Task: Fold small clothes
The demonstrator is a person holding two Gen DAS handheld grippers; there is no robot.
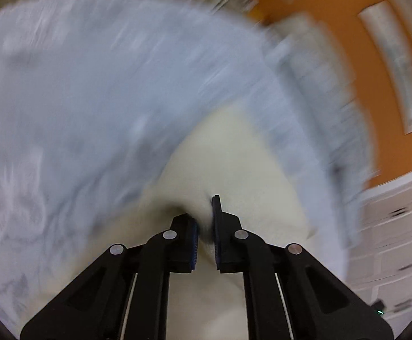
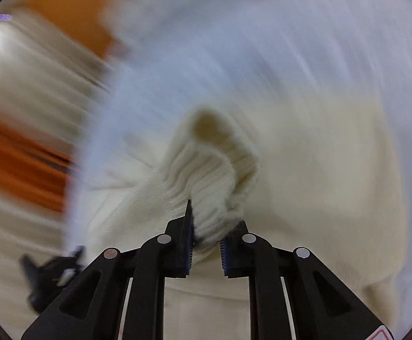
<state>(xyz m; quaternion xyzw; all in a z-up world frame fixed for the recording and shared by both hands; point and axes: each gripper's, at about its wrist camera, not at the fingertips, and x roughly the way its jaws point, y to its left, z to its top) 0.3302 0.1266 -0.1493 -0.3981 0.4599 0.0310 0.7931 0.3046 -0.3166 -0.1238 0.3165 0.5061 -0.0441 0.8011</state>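
A cream knitted garment (image 1: 228, 158) lies on a pale blue-grey marbled surface (image 1: 78, 90). Both views are blurred by motion. My left gripper (image 1: 204, 215) is shut on a fold of the cream fabric, which bunches between its pads. In the right wrist view, my right gripper (image 2: 208, 228) is shut on the ribbed cuff of the cream garment (image 2: 206, 170), whose tube stands up ahead of the fingers. The rest of the garment (image 2: 319, 170) spreads to the right. The left gripper (image 2: 50, 272) shows as a dark blur at the lower left of the right wrist view.
An orange wall (image 1: 347, 42) with a white framed panel (image 1: 395, 65) lies beyond the surface's edge. White drawers (image 1: 398, 226) stand at the right. In the right wrist view, orange (image 2: 16, 164) and cream streaks fill the left side.
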